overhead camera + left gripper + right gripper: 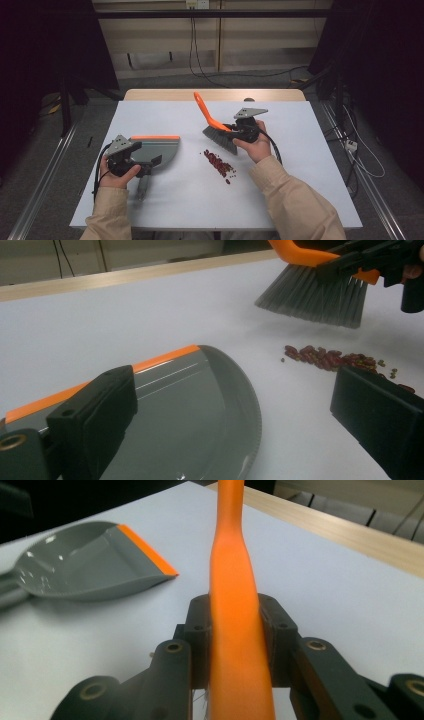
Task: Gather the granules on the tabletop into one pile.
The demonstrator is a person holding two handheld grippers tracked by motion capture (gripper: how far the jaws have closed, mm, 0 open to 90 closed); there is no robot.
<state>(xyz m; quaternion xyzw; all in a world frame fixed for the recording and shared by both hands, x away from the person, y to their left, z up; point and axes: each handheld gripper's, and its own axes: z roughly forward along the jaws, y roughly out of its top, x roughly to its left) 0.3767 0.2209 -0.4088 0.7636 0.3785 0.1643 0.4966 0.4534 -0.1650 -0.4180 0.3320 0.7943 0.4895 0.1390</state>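
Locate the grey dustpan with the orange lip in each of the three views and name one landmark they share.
High view: the dustpan lies left of centre on the table, by the left gripper.
Left gripper view: lower left to centre, pan running under the jaws.
Right gripper view: upper left, orange lip toward centre.
Shared landmark: the orange-handled brush, clamped in the right gripper.
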